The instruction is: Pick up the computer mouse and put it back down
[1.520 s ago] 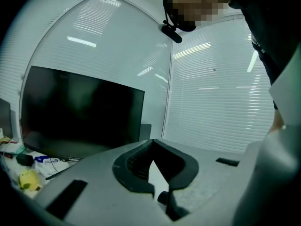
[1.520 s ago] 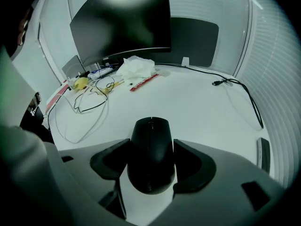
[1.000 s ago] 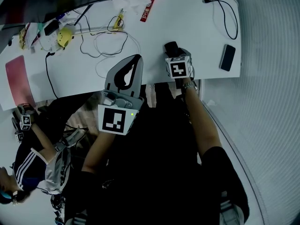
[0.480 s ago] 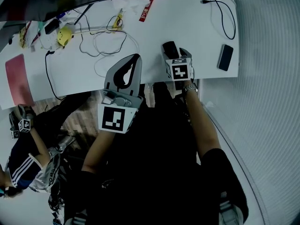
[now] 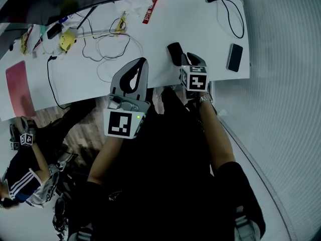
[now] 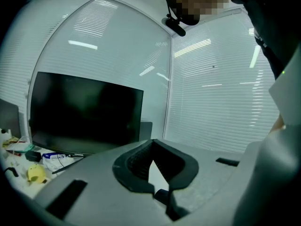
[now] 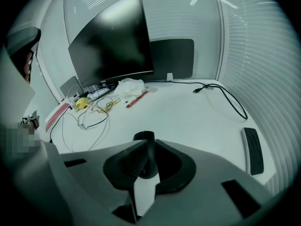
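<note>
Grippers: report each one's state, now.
Left gripper: shut, empty.
Right gripper: jaws closing, nearly together, holding nothing; the mouse lies beyond them.

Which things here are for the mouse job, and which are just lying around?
For the job:
computer mouse
right tool, jaws closing on nothing

Just lying about:
phone
yellow thing
red pad
monitor
</note>
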### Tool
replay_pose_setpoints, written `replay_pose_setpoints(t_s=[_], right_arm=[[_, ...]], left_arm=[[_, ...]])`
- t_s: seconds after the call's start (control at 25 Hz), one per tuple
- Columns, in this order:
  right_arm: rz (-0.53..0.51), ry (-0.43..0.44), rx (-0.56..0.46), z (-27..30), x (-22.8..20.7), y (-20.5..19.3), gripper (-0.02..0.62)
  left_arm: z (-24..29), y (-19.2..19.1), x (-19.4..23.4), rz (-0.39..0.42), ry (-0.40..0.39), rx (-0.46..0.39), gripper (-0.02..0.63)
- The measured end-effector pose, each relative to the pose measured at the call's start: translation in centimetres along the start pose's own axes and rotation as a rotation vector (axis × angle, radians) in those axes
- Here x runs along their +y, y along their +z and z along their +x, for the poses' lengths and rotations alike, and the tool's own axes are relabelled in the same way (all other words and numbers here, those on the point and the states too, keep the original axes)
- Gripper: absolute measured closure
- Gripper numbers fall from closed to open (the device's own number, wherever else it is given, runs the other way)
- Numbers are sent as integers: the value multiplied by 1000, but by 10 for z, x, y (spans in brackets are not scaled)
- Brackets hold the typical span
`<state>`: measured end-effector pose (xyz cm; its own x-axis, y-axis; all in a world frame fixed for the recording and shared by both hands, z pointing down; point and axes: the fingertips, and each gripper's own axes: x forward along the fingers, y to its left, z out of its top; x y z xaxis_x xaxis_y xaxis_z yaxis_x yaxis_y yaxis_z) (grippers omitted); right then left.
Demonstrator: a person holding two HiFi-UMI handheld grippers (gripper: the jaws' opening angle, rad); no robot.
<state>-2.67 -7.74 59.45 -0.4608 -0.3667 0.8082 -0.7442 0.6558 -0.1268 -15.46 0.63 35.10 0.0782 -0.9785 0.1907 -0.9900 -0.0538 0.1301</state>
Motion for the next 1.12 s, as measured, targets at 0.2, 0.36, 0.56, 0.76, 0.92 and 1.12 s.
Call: replay_pose_setpoints(t_s=[0.2,0.36,0.56,0.76,0.92,1.12], right_arm=[[28,41,-40,-23,0,6,595],[31,63,-53,-47,-1,4,595],[62,95,-68,-68,-7,-8,595],[45,113,-113,-92,-14,-6,595],[44,131,-172,-118,-21,1,595],[60,151,-271,-162,-29,16,595]], left_arm=[[-7,-1,-14,-6,-4,-2,600],[-15,-1,-29,-6,3,-3,600],[-24,-5,-48,-7,17,-4,600],[-30,-9,-67,-2,23,1,600],[-35,-6,-80,9,30,-12,600],[-40,-3,-91,19,44,-29,600]])
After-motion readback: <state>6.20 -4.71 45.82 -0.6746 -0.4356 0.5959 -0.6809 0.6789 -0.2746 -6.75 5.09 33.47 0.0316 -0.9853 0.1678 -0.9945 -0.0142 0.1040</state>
